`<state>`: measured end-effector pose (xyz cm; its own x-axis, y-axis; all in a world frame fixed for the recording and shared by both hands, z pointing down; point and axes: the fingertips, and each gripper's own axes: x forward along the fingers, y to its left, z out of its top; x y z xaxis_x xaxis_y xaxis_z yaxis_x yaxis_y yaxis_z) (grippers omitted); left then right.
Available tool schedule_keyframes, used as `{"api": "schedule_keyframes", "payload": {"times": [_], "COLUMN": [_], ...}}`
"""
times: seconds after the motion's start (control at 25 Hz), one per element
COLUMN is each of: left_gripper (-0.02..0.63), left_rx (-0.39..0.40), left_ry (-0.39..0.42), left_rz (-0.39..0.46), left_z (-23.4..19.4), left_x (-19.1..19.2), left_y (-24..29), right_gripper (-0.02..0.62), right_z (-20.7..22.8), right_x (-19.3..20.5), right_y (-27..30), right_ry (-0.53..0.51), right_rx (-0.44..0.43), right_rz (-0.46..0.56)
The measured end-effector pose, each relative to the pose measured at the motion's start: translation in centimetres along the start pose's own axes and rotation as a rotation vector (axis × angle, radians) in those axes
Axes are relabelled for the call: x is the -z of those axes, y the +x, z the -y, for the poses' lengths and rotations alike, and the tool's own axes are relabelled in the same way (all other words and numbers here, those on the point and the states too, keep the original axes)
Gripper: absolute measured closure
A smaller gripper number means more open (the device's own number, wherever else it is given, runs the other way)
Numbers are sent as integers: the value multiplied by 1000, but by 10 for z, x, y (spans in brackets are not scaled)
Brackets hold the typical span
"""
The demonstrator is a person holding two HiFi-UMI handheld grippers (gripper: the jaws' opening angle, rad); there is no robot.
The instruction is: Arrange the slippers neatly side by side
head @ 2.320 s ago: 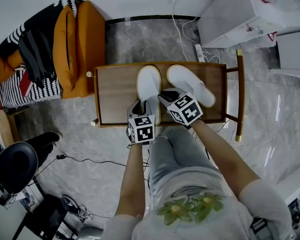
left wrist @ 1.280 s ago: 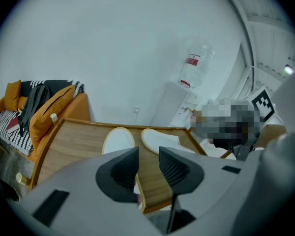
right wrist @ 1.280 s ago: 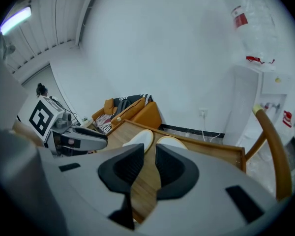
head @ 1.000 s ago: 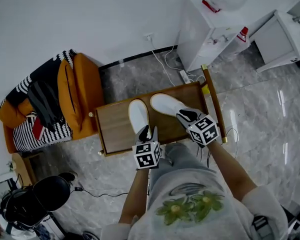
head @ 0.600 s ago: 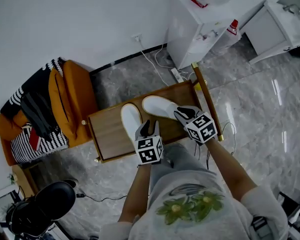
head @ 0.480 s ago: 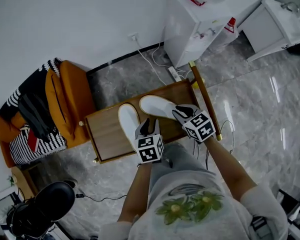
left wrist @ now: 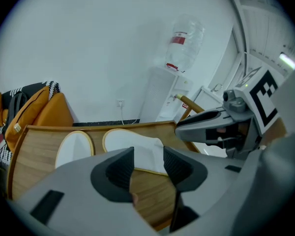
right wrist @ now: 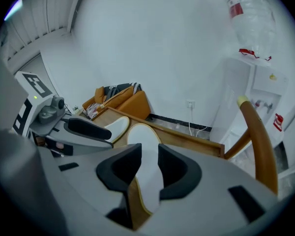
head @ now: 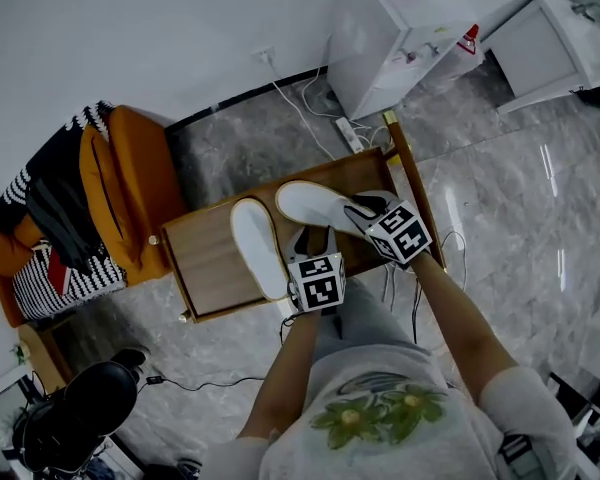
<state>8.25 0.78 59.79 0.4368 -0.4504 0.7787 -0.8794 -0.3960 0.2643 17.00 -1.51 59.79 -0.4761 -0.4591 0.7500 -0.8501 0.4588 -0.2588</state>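
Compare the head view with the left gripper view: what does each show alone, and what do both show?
Only the head view: the person's forearms, flowered shirt and a cable trailing over the floor. Only the left gripper view: the left gripper seen along its own jaws, which stand apart, have just been opening, and hold nothing. Both: two white slippers, the left slipper and the right slipper, lying on the wooden table, with orange cushions by its left end.

Grey marble floor (head: pixel 540 198), white wall (head: pixel 130 28) across top, orange sofa (head: pixel 120 188) at left, wooden table (head: pixel 205 258) centre, white water dispenser (head: pixel 385 43) upper right.
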Motion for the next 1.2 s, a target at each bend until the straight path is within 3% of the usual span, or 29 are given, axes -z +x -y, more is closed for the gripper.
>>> {"api": "schedule_keyframes", "payload": {"times": [0.44,0.88,1.0,1.08,1.2], "left_gripper": [397,398,428,473,524], "left_rx": [-67,-115,-118,-126,-137], "left_ry": [14,59,66,73,64], "left_rz": [-60,-117,-123,-137,-154], "left_z": [10,1,0,-2,-6], "left_x": [22,43,42,43,48], "left_y": [38,68,71,71,69], "right_gripper": [468,466,481,566,575], "right_z": [2,8,11,13,10], "right_x": [17,29,33,34,35], "right_y": [39,67,73,75,75], "right_ry": [-111,-192,-195,-190,-173], "right_rx": [-79,-57,-46,-37,-57], "right_rz": [-154,-254,-276,-270,-275]}}
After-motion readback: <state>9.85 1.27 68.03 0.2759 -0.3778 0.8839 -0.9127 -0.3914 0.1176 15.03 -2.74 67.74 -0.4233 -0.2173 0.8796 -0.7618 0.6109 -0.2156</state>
